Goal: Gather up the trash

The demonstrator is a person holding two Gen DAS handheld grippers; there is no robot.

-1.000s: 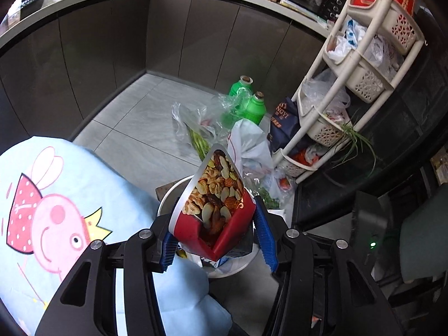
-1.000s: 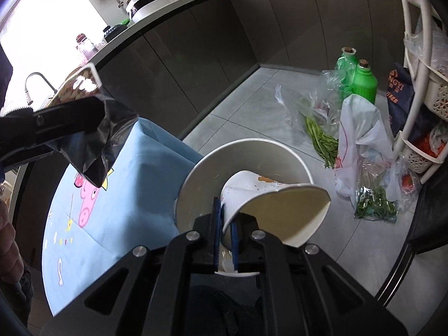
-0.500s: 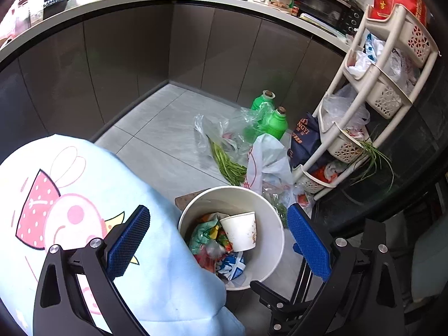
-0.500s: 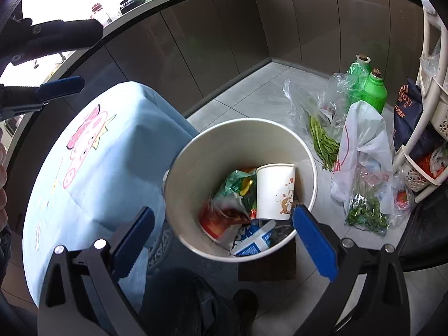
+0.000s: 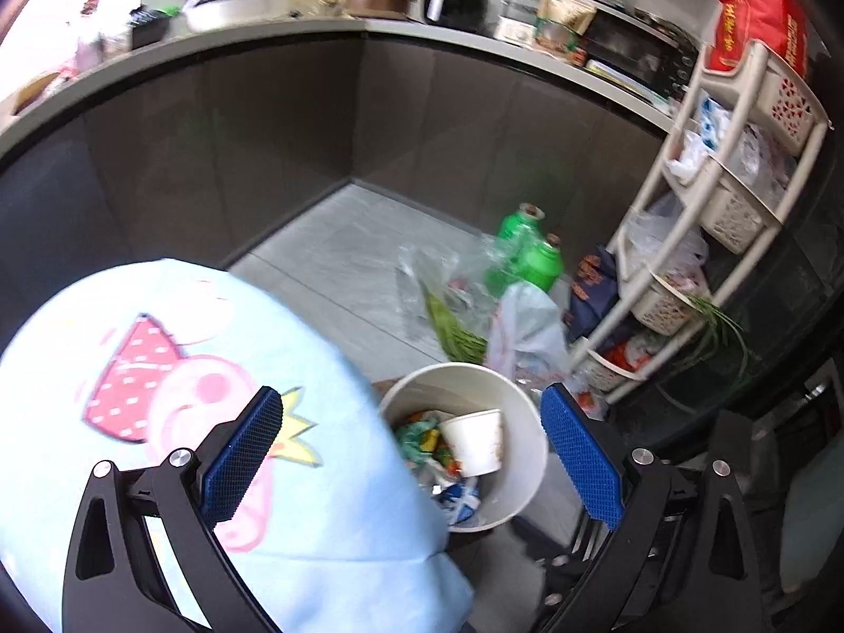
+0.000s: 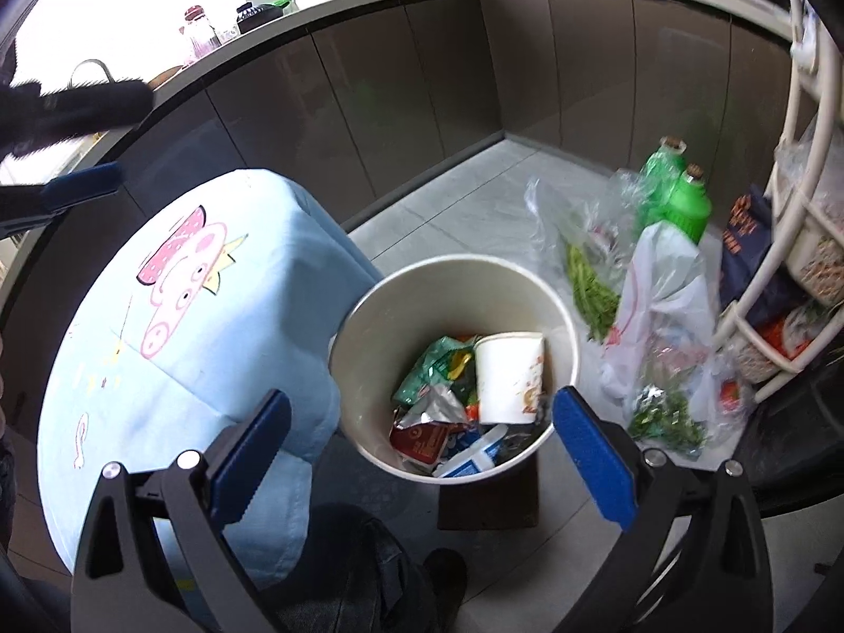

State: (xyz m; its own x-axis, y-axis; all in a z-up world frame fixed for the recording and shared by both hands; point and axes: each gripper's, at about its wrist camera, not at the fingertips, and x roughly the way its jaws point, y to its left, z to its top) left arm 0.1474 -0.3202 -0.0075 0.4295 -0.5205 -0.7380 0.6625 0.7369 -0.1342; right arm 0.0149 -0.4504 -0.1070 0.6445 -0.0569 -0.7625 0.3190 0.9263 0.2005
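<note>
A white round trash bin (image 6: 369, 316) stands on the floor beside the table; it also shows in the left wrist view (image 5: 527, 475). Inside lie a white paper cup (image 6: 509, 377), a green wrapper (image 6: 432, 369), a red snack bag (image 6: 424, 438) and a blue-white carton (image 6: 469, 464). The cup also shows in the left wrist view (image 5: 472, 446). My right gripper (image 6: 422, 453) is open and empty above the bin's near rim. My left gripper (image 5: 411, 464) is open and empty, above the table edge and the bin.
A round table with a light blue cartoon cloth (image 6: 174, 316) is left of the bin. Green bottles (image 6: 680, 200), plastic bags with greens (image 6: 659, 327) and a white basket rack (image 5: 728, 221) stand to the right. Dark cabinets (image 6: 422, 79) run behind.
Both grippers opened and let go: the nut bag and the paper cup dropped into the bin. Both grippers have since pulled back and up, away from the bin.
</note>
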